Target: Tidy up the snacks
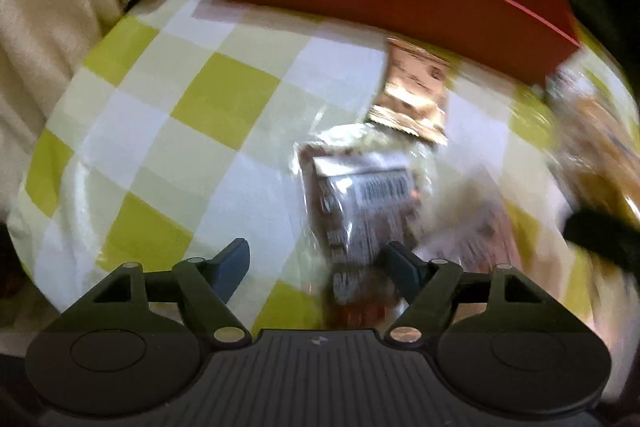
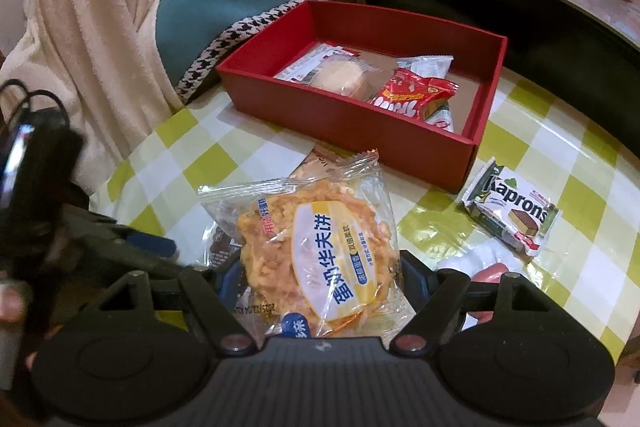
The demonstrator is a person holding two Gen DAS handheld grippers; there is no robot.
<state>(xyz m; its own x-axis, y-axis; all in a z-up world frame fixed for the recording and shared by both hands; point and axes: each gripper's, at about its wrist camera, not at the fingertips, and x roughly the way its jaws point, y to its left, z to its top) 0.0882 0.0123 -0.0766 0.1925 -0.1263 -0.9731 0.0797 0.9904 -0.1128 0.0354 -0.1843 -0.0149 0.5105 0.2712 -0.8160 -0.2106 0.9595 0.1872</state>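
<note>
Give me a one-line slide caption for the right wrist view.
Right gripper holds a clear-wrapped yellow waffle cake before the open red cardboard box on the checked tablecloth.

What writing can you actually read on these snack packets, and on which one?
"Kaprons": green and white wafer pack on the checked cloth.
"蛋奶华夫饼": yellow label of the waffle bag between the right gripper's jaws.
Smaller print on that label: too small to read.
Red packet in the red box: unreadable.
Barcode packet: blurred.

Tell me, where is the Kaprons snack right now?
In the right wrist view, the Kaprons snack lies on the checked tablecloth at the right side, just outside the red box's near right corner, not inside it.
</note>
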